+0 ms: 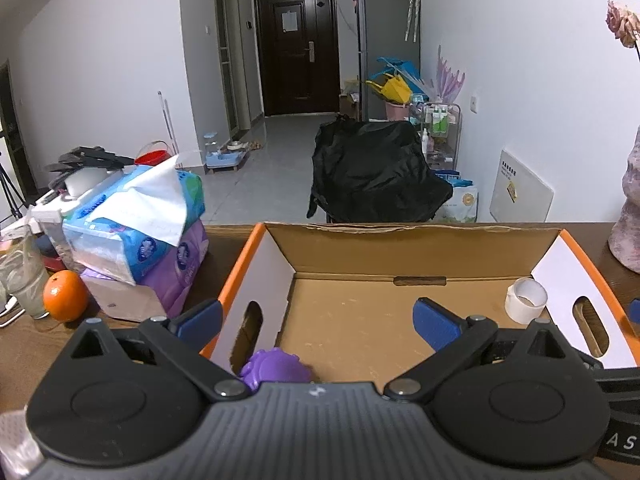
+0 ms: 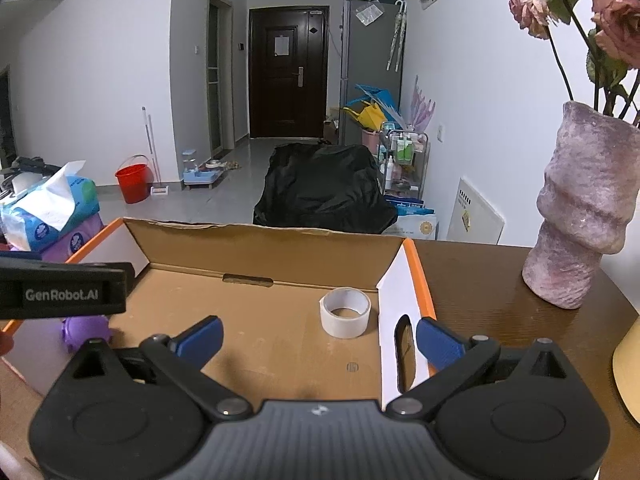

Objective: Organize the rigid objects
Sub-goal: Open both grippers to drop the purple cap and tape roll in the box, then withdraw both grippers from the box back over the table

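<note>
The box (image 2: 256,248) sits on the table (image 2: 492,304) to hold the tape (image 2: 345,312) and purple toy (image 1: 276,368). Both sets of jaws are spread wide, holding nothing; the left gripper (image 1: 318,322) and right gripper (image 2: 318,340) hover over the box.

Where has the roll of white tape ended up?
The roll of white tape lies flat on the floor of the cardboard box, near its right wall, in both wrist views.

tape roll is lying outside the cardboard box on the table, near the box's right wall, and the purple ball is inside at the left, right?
Not quite: the tape roll is inside the cardboard box, on its floor, near the right wall. The right wrist view shows it plainly, and the left wrist view agrees. The rest holds: the purple ball is inside at the left.
</note>
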